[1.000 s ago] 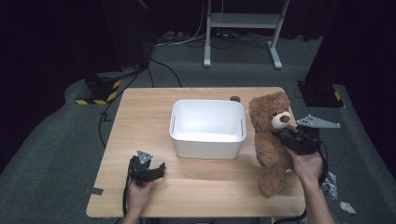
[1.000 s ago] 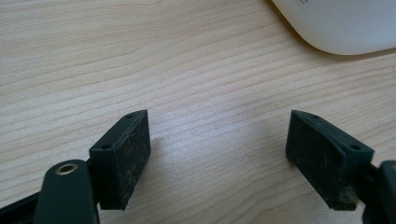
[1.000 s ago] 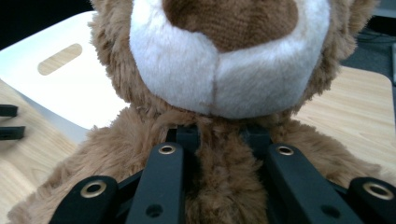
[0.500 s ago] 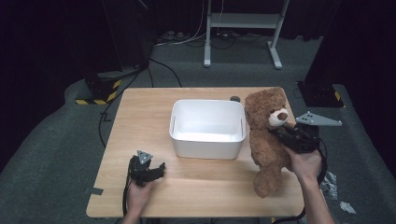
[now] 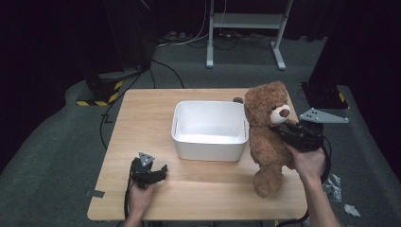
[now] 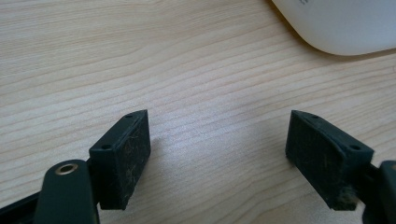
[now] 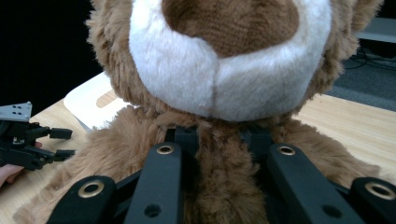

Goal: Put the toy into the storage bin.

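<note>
A brown teddy bear (image 5: 267, 137) hangs upright at the right of the wooden table (image 5: 151, 109), its feet near the tabletop, just right of a white tub (image 5: 210, 146). My right gripper (image 5: 280, 130) is shut on the bear's chest below the muzzle. In the right gripper view the jaws pinch the fur of the bear (image 7: 219, 93) under its white snout. My left gripper (image 5: 163, 169) rests on the table at the front left, held by a hand. Its fingers (image 6: 123, 156) stand wide apart over bare wood, open with nothing between them.
The white tub's corner (image 6: 341, 28) lies just beyond the left gripper. A dark round object (image 5: 238, 100) sits behind the tub. A metal stand (image 5: 246, 28) and cables (image 5: 156, 75) lie on the grey floor beyond the table.
My right gripper has lifted the bear and carried it a little left, closer to the tub. The left gripper has stayed put.
</note>
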A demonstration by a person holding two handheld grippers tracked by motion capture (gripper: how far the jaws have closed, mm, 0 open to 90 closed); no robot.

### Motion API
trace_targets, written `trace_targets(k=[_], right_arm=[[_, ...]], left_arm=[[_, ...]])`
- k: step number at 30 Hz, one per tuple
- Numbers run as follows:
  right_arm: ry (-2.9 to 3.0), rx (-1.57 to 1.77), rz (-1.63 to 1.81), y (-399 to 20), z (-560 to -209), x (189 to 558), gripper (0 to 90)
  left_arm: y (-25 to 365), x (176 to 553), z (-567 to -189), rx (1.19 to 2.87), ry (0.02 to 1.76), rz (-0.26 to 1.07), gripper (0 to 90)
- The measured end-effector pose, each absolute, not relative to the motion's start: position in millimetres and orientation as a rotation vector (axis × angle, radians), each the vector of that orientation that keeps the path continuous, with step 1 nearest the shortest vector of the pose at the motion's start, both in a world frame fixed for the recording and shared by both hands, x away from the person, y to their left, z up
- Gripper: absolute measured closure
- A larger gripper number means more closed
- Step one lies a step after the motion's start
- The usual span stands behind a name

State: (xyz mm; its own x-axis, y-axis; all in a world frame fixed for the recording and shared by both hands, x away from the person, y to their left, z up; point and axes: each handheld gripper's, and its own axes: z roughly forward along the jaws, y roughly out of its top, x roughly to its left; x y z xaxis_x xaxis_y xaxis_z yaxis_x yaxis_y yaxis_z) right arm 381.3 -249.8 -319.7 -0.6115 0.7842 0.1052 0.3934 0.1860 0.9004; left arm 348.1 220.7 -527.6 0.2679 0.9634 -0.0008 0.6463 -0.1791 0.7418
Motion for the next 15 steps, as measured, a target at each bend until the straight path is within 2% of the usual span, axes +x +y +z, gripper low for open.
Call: trace_targets(k=[15], right_arm=[[2.084,1.069,1.454,-240,-296,380,74.2]], left_arm=[[221,348,-527,1.919,1.448,0.643,22.0]])
